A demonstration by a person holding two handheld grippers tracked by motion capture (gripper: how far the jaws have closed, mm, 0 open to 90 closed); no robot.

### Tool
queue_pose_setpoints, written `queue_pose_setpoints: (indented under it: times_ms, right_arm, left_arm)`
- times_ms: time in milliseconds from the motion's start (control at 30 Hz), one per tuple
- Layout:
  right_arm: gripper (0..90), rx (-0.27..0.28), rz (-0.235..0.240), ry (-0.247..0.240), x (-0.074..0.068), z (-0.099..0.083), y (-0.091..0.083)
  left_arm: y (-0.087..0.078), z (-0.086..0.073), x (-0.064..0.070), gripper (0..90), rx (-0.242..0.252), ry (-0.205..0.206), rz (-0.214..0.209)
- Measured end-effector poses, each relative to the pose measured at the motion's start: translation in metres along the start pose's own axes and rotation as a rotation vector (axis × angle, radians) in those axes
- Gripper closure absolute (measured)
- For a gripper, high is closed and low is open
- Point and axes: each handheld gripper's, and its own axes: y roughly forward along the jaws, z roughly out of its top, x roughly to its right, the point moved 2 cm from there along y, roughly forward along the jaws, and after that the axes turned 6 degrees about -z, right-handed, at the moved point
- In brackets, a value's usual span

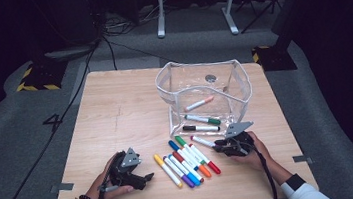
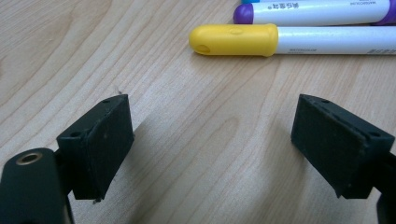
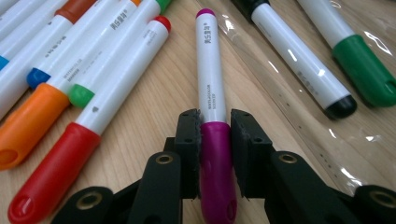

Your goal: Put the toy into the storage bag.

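High view: three markers are already seen inside the clear pouch [image 1: 242,79], while a row of markers [image 1: 187,162] is left on the surface [image 1: 115,111] between the two hand-held grippers.

Left gripper view: the left hand-held gripper [image 2: 212,140] is held wide and empty, with a yellow marker [image 2: 233,39] ahead.

Right gripper view: the right hand-held gripper [image 3: 215,135] is clamped on the magenta marker [image 3: 211,84], lying beside the pouch's edge.

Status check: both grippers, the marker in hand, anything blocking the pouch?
Right gripper shut on magenta marker, on the table. Left gripper open, idle beside yellow marker. Clear pouch open; path looks clear.
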Motion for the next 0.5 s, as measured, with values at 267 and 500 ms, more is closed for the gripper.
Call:
queue_pose_setpoints:
  times_ms: [267,500]
  right_arm:
    - [74.6,-0.005,-0.013,-0.041,0.006,-0.003,-0.014]
    - [74.7,0.056,-0.036,-0.085,0.005,0.008,-0.041]
  left_arm:
    - [0.0,0.0,0.0,13.2,0.0,0.0,-0.001]
    - [0.0,0.0,0.0,13.2,0.0,0.0,-0.001]
